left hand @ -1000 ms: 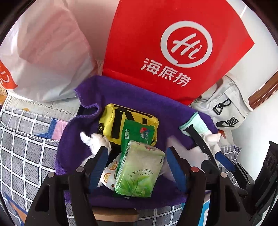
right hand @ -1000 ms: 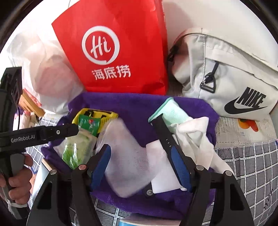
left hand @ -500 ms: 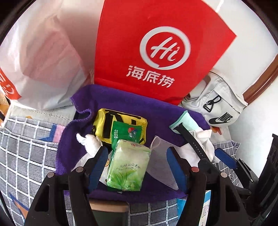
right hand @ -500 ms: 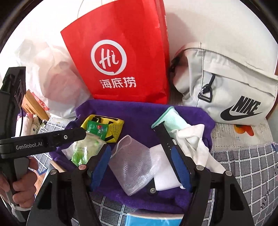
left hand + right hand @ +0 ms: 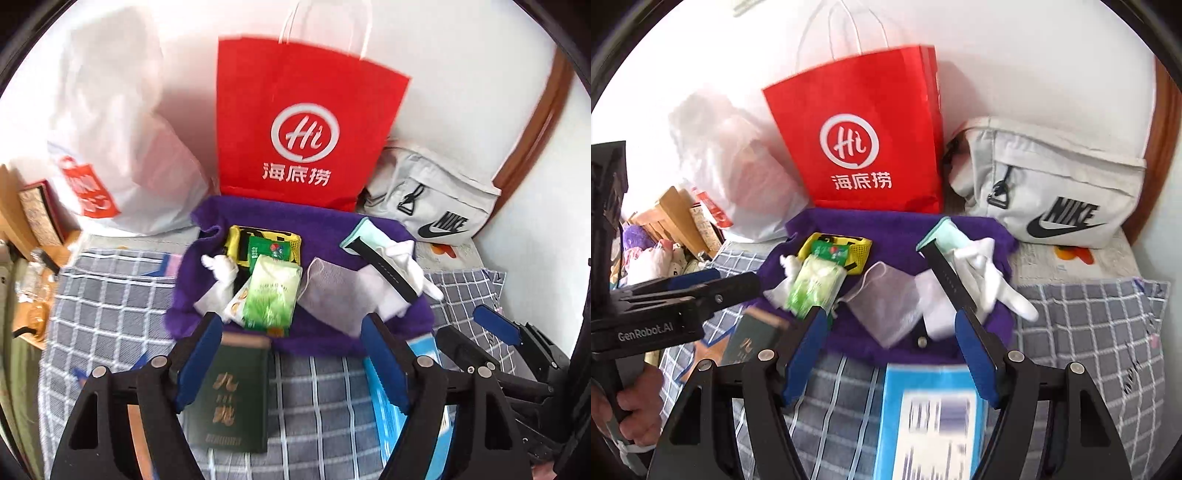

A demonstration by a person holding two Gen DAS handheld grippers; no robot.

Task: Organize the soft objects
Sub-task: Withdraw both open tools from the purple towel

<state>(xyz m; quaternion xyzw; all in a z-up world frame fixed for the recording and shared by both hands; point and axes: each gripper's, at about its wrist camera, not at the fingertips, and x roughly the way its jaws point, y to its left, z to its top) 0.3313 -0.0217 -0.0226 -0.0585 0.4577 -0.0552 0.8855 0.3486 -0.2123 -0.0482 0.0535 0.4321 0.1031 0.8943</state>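
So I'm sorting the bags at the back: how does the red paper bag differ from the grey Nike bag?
The red paper bag stands upright behind the purple towel; the grey Nike bag slumps low beside it, to the right. The red bag is stiff paper with thin white cord handles and a white "Hi" logo; the Nike bag is soft fabric with a black swoosh and a zip pull. Both sit against the white wall.
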